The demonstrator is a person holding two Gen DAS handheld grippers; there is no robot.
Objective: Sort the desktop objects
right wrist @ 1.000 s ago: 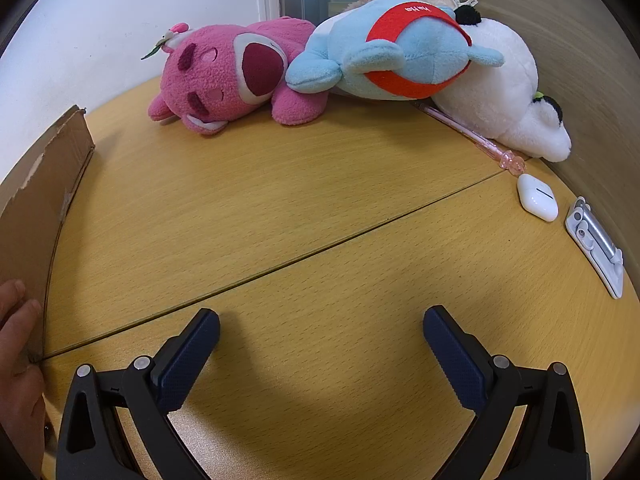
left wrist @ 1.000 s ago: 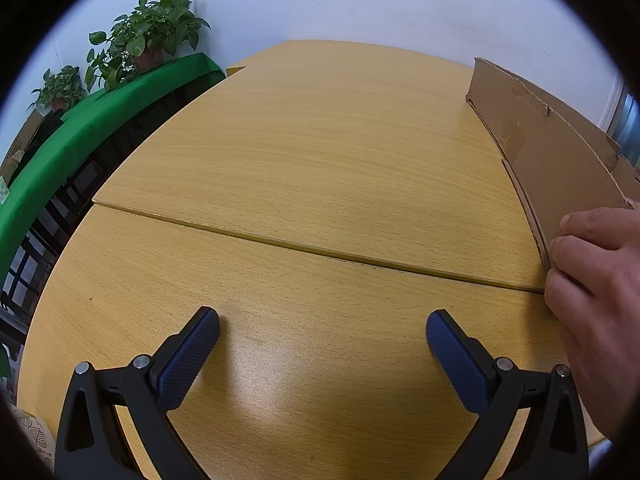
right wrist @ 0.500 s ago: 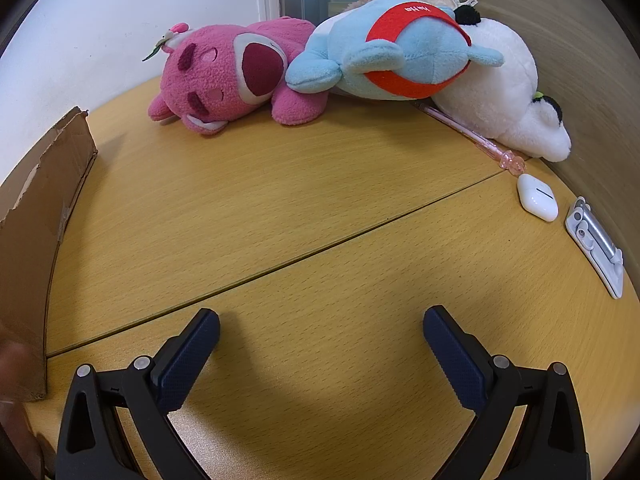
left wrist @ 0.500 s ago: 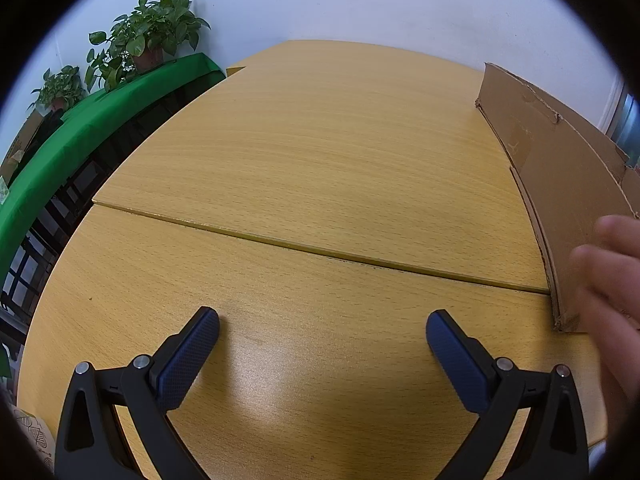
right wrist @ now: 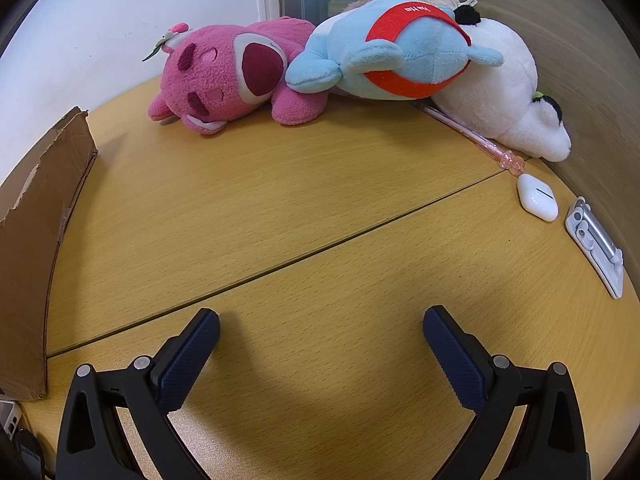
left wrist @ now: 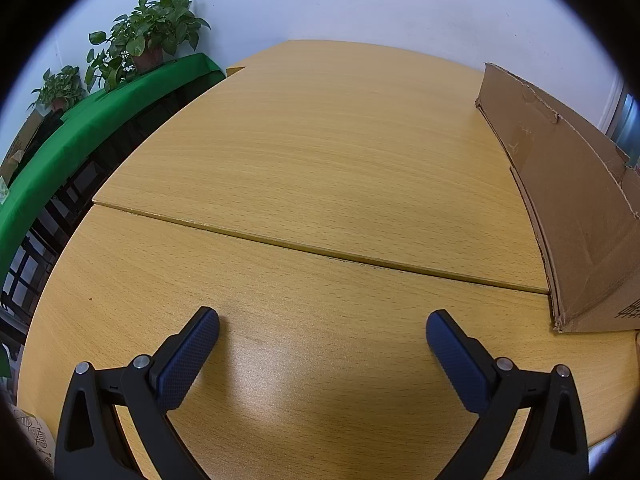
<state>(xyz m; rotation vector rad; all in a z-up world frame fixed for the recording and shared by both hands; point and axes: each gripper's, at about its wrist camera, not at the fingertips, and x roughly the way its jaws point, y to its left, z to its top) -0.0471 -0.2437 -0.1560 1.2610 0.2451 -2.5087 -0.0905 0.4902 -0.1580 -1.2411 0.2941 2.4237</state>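
Note:
In the right wrist view a pink plush bear (right wrist: 224, 80), a blue plush with a red band (right wrist: 396, 48) and a white plush (right wrist: 504, 104) lie at the table's far edge. A pink pen (right wrist: 472, 136), a white earbud case (right wrist: 537, 197) and a silver folding stand (right wrist: 597, 240) lie at the right. A cardboard box (right wrist: 36, 240) stands at the left; it also shows in the left wrist view (left wrist: 568, 208). My right gripper (right wrist: 320, 332) is open and empty above the table. My left gripper (left wrist: 322, 334) is open and empty over bare table.
The wooden table (left wrist: 320, 160) has a seam running across it. Potted plants (left wrist: 148, 40) stand on a green-covered ledge (left wrist: 80, 120) beyond the table's left edge. A wood-panelled wall (right wrist: 580, 40) rises behind the plush toys. A small grey item (right wrist: 10, 416) lies by the box corner.
A bare hand that held the near corner of the cardboard box has let go and left both views. The box has shifted slightly. Both grippers stay still.

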